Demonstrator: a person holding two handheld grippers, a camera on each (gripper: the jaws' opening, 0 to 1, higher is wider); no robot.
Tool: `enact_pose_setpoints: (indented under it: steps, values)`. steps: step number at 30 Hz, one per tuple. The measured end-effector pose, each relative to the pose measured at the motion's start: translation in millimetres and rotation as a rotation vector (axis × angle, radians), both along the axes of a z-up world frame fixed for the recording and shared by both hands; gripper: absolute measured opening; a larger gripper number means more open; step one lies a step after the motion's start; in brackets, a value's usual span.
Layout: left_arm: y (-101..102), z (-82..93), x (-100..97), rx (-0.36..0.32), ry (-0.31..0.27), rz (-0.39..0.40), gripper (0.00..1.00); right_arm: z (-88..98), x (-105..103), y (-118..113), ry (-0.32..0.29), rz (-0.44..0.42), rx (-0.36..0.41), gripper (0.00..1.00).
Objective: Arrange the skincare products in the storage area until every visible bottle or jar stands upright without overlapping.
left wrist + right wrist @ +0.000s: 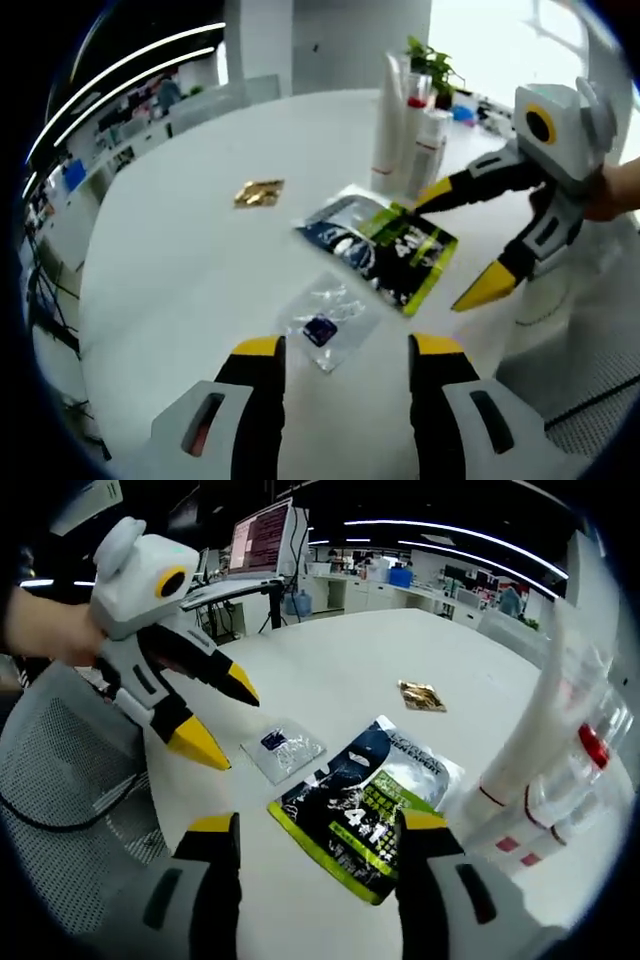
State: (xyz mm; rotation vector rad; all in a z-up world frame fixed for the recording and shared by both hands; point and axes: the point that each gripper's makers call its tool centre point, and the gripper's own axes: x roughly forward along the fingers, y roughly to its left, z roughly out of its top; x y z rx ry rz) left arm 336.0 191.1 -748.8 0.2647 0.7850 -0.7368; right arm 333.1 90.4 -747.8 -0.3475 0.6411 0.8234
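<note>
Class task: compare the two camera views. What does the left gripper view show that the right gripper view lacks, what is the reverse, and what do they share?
Left gripper view alone: a potted plant behind the upright white bottles.

Right gripper view alone: an open laptop on a far desk and a mesh chair.

Shared: the white table, dark-and-green packet, clear sachet, gold sachet, the bottles, and both open tongs, left and right.

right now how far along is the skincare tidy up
Done: the white bottles already stand upright in a cluster at the table's far side. In hand: nothing; the left tongs and right tongs are both open, hovering over the flat items. Left: the green and black sachet, the clear packet and the small gold packet lie flat and apart, not yet put away.
</note>
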Motion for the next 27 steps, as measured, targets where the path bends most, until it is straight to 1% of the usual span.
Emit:
enact_pose_setpoints:
  steps: [7,12,17,24,27]
  values:
    - [4,4.1,-3.6,-0.006,0.002,0.017,0.5,2.1,-10,-20,0.014,-0.047,0.021,0.72]
    - [12,7.5,-5.2,-0.009,0.001,0.033,0.53,4.9,-15,-34,0.021,-0.084,0.04,0.78]
    - [17,12.7,-8.2,-0.024,0.002,0.058,0.56,13.0,-20,-46,0.021,-0.124,0.054,0.84]
    - [20,19.8,-16.3,-0.049,0.005,0.083,0.6,22.0,-23,-58,0.023,-0.167,0.067,0.87]
    - [21,21.4,-19.5,-0.059,0.005,0.089,0.62,26.5,-20,-65,0.03,-0.21,0.101,0.9]
